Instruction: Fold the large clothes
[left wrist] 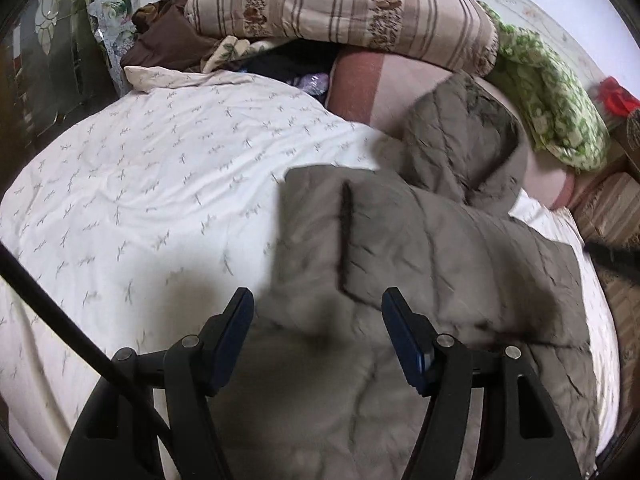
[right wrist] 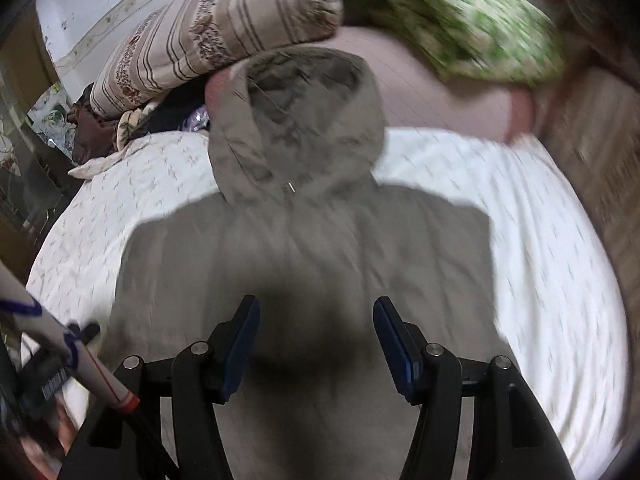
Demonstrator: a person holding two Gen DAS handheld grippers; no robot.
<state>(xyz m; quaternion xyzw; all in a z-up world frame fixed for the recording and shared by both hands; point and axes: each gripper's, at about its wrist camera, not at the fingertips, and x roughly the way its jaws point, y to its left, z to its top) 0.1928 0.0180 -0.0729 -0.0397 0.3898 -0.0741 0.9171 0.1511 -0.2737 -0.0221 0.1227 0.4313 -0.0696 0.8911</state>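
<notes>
While both sets of jaws are held wide apart with nothing between them, the hooded quilted jacket (right wrist: pixel 304 240) is seen flat on the white duvet (left wrist: pixel 140 200), long axis running from the grippers toward the hood (right wrist: pixel 296 120) at the pillow end. The right gripper (right wrist: pixel 316 340) is centred over the body; the left gripper (left wrist: pixel 318 336) is over its left edge. Open duvet is left on both sides for folding.

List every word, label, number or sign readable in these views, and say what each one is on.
No text can be read.
Barcode-like label at the lower left of the right wrist view: too blurred to read.
Jacket, white sheet and striped quilt: patterns only, no lettering.
Left gripper and right gripper: no markings visible.
</notes>
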